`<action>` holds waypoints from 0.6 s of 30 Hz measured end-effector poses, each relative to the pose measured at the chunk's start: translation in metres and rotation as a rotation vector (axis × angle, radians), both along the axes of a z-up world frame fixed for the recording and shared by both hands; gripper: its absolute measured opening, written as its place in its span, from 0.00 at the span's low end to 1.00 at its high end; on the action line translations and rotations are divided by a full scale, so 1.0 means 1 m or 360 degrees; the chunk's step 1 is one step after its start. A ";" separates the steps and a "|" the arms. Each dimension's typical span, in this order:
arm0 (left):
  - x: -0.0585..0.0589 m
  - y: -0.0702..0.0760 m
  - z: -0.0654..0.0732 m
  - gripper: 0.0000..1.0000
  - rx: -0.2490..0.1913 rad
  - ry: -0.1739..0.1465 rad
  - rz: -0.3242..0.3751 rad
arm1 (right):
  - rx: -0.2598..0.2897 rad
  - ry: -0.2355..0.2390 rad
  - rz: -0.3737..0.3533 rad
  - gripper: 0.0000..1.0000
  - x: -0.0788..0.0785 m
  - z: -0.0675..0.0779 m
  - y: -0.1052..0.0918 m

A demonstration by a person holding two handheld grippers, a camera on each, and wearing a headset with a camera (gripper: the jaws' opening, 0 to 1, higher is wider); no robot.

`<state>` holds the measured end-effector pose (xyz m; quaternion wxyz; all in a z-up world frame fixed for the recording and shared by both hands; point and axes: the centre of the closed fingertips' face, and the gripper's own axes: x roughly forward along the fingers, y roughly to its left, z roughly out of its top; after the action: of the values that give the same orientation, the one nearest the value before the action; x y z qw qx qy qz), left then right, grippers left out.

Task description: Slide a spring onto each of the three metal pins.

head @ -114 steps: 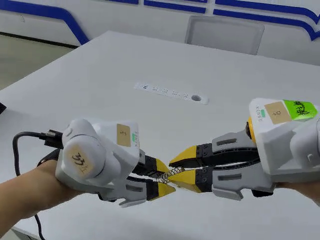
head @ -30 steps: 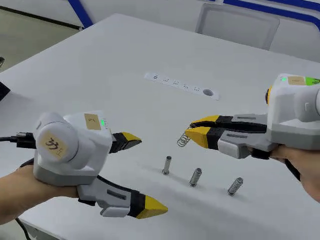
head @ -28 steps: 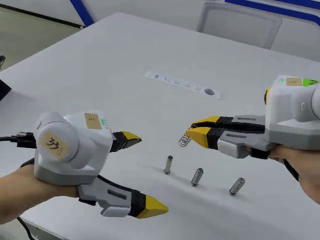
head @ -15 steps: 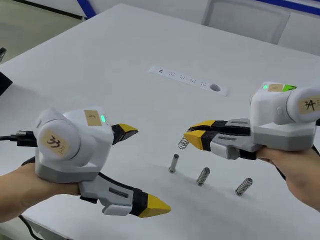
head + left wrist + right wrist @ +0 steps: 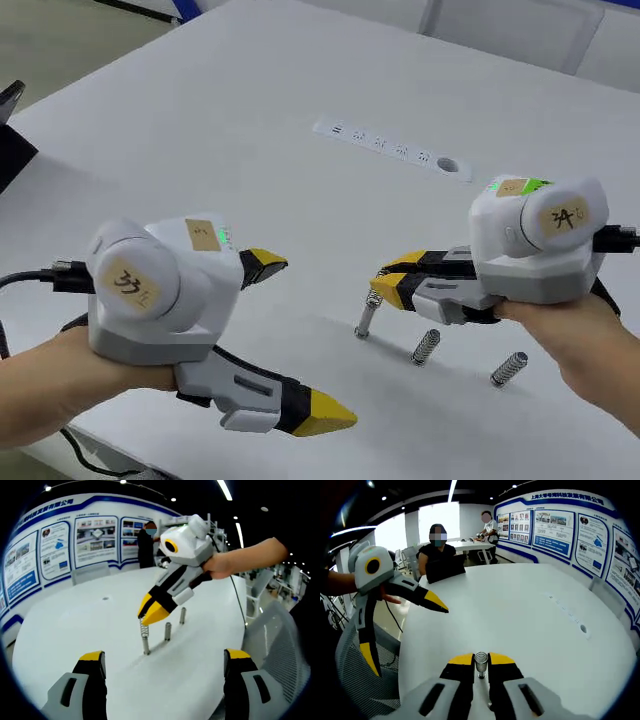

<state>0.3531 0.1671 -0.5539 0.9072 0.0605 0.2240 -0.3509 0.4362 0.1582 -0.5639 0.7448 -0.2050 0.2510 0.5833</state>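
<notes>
Head view shows a white table (image 5: 300, 90). The left gripper (image 5: 310, 340) hovers with jaws spread wide, holding nothing. The right gripper (image 5: 380, 282) pinches a spring (image 5: 373, 298) at the top of the bare pin (image 5: 364, 324). Beside it stand a second pin (image 5: 426, 346) and a third pin (image 5: 509, 368), each already wearing a spring.

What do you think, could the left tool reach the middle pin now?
Probably not straight on: the nearest pin, with the right tool holding a spring at its top, stands between the left tool and the middle pin.
</notes>
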 end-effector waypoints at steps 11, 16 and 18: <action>-0.005 0.002 -0.003 1.00 0.0004 0.0029 -0.0013 | -0.0025 0.0020 -0.0020 0.11 0.005 -0.015 0.000; -0.007 0.003 -0.004 1.00 0.0019 0.0036 -0.0019 | -0.0043 0.0032 -0.0037 0.11 0.007 -0.025 0.002; -0.007 0.004 -0.003 1.00 0.0016 0.0036 -0.0012 | -0.0055 0.0036 -0.0039 0.11 0.006 -0.029 0.003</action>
<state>0.3459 0.1710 -0.5574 0.9030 0.0618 0.2358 -0.3538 0.4426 0.1609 -0.5932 0.7453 -0.2080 0.2720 0.5720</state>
